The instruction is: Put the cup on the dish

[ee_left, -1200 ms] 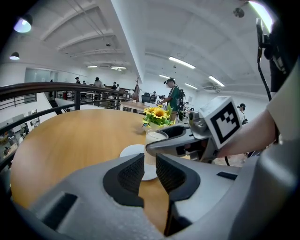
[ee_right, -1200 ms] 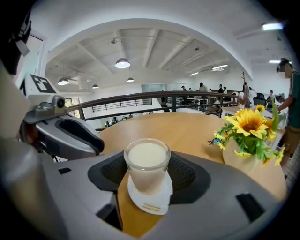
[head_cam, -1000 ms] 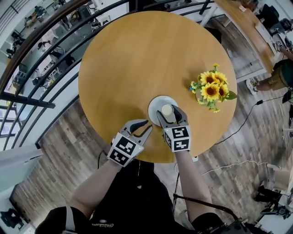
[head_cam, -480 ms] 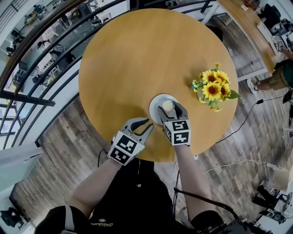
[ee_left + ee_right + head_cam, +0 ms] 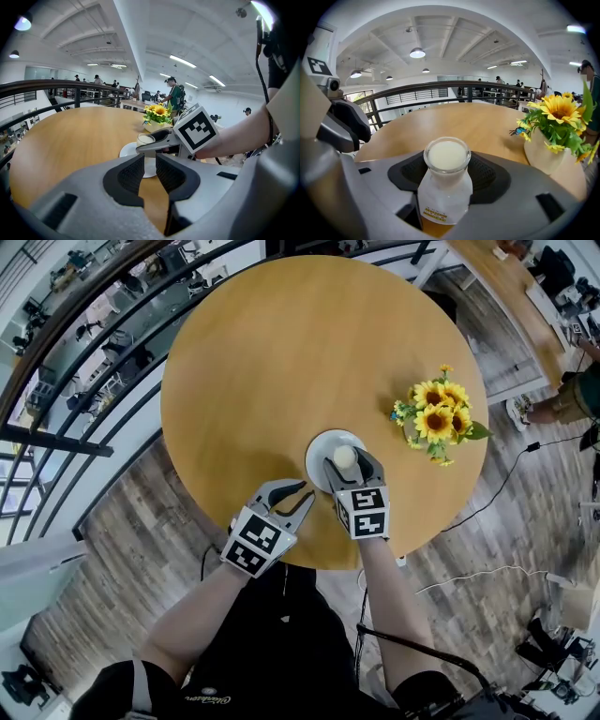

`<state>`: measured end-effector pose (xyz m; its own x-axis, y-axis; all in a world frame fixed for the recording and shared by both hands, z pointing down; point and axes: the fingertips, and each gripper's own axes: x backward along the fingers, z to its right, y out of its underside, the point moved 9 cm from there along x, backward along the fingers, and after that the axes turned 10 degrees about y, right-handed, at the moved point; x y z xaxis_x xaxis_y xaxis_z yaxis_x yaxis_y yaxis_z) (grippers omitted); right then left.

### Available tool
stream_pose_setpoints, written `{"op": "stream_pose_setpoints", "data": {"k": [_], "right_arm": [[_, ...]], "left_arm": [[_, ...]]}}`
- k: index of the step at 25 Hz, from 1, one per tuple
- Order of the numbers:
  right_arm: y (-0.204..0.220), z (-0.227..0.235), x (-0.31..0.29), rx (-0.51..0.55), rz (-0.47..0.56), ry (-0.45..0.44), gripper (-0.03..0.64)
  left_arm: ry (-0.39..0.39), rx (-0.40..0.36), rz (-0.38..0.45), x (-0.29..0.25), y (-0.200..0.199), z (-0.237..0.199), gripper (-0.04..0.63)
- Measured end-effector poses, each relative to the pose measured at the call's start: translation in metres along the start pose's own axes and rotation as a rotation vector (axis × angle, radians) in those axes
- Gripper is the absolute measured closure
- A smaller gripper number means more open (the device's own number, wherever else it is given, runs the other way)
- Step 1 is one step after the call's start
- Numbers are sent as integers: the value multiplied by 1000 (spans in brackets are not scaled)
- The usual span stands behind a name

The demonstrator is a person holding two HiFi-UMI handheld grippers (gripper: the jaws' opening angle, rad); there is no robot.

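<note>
The right claw point(image 5: 350, 465) stands wide with its pads pressed to either side of the cup point(image 5: 446, 180), a small glass jar filled nearly to the brim with something creamy. The cup is in its grip, upright between the jaws. Directly beneath the claw's tips lies the white dish point(image 5: 317, 448). The cup is over it, though whether its foot already rests on the dish I cannot tell. The chief risk, as I judge it, is letting go while the foot is off the dish or close to its rim, since the jar could drop, tip and spill. Drawing the claw back before the pads are well clear could also drag the cup off the dish. Ahead of the claw and to its right stand the sunflowers point(image 5: 436, 418), and a wide swing on the way out might knock them. To its left and a little behind, the left claw point(image 5: 150, 161) hangs over the surface point(image 5: 281, 362) with a narrow gap between its jaws, holding nothing and out of the way.
</note>
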<state>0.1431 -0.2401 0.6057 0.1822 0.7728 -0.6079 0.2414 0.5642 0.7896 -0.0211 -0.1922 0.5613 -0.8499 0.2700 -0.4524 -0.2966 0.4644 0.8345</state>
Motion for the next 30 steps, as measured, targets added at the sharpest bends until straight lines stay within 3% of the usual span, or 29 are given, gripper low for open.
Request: {"op": "stream_pose_setpoints", "data": {"k": [30], "right_arm": [[5,1,6,-18,55,-5,344]], "left_arm": [[-14,8,-2,-1,4,9,518]]}}
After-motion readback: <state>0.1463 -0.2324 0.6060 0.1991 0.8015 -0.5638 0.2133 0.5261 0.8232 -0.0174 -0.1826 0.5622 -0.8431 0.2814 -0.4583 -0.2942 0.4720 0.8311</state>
